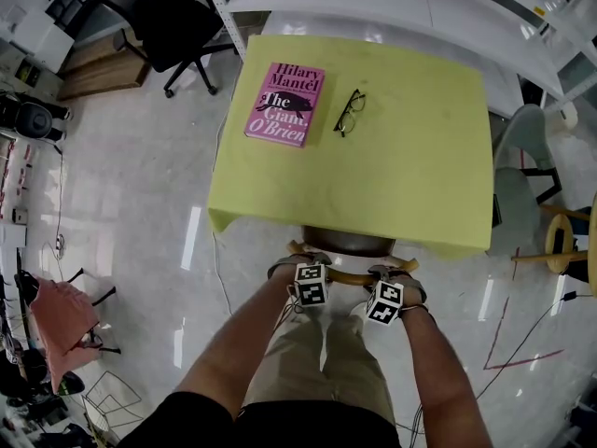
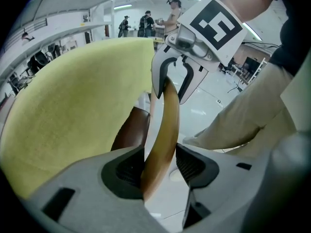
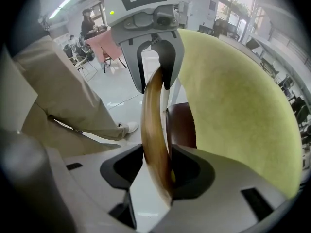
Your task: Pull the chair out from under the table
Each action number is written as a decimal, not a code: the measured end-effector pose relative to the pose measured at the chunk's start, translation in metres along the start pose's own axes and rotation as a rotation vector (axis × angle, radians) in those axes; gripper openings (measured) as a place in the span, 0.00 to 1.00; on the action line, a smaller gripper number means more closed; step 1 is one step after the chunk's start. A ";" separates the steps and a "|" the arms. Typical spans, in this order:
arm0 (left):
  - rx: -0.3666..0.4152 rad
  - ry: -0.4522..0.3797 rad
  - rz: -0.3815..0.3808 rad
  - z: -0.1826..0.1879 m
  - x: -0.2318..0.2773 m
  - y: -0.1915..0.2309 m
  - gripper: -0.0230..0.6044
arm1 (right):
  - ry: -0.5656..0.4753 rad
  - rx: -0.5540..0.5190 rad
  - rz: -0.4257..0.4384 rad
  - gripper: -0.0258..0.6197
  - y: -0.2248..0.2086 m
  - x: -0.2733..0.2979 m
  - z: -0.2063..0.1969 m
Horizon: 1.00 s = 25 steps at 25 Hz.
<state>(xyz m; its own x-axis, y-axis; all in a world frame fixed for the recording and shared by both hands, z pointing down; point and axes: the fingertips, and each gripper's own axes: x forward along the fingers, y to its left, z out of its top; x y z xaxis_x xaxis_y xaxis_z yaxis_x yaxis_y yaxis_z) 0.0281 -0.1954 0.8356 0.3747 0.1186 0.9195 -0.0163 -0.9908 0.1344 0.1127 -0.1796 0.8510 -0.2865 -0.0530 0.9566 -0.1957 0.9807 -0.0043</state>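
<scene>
both claws are clamped on the chair [image 1: 347, 242] by its curved wooden back rail [image 1: 350, 276], left claw [image 1: 297, 269] near one end, right claw [image 1: 396, 273] near the other. the seat's tucked under the yellow-clothed counter [image 1: 410, 157], dead ahead. the rail runs left-right across the body. forearms [image 1: 252, 334] reach down and forward side by side, so i'd guess a straight pull back.

Head view steeply down; gripper views close, opposed, sharing chair rail [image 2: 163, 130].
</scene>
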 end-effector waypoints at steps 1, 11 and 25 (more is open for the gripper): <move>0.005 0.001 -0.002 -0.001 0.000 -0.002 0.35 | 0.005 -0.005 0.001 0.31 0.002 0.000 0.000; 0.126 0.003 -0.021 -0.013 -0.004 -0.016 0.36 | -0.008 0.032 0.046 0.28 0.037 0.001 0.012; 0.132 0.023 -0.044 -0.027 -0.003 -0.048 0.36 | 0.003 0.117 0.032 0.29 0.070 0.003 0.014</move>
<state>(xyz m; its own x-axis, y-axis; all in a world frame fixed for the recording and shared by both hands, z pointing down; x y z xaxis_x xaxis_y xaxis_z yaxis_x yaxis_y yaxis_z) 0.0027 -0.1466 0.8361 0.3513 0.1623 0.9221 0.1229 -0.9843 0.1265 0.0847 -0.1137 0.8493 -0.2914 -0.0217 0.9564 -0.2952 0.9530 -0.0683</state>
